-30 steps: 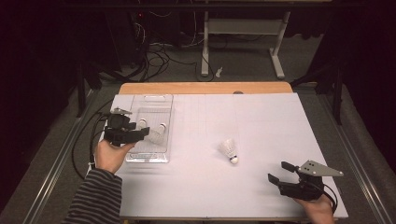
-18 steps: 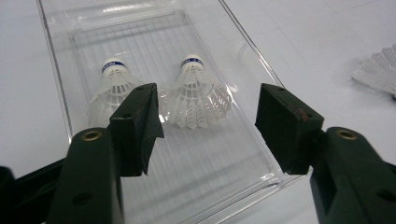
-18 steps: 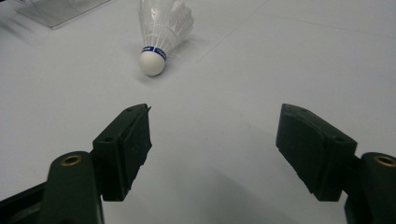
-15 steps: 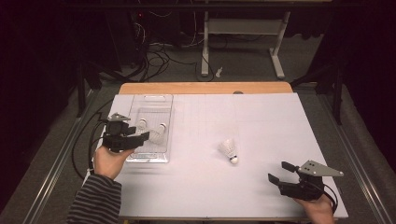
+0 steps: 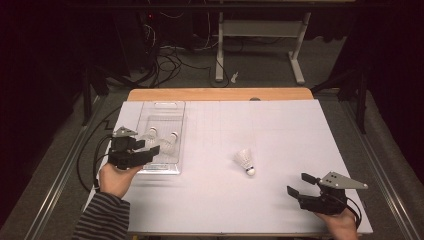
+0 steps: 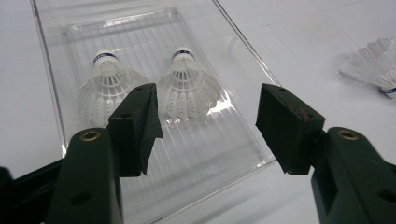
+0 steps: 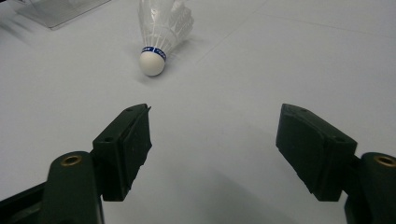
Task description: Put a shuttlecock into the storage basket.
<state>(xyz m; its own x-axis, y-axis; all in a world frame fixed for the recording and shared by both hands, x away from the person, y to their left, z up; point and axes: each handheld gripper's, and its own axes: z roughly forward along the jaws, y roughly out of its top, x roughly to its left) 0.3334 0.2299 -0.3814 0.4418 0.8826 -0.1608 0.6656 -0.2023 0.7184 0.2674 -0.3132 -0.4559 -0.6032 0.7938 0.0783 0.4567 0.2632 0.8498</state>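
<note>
Shuttlecock lies loose at frame centre, cork toward lower right, well apart from clear tray at left holding two more. Left gripper hovers spread at tray's near end; right gripper spread, empty, lower right. Likely next: right reaches, pinches cork.

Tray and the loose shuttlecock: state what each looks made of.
Tray: clear, glossy ribbed plastic by the look; the table shows through it and its rim catches glints.
Loose shuttlecock: white, smooth matte rounded tip, possibly cork or foam, with a blue band; the skirt is translucent white, likely feather or nylon, too blurred to settle.
</note>
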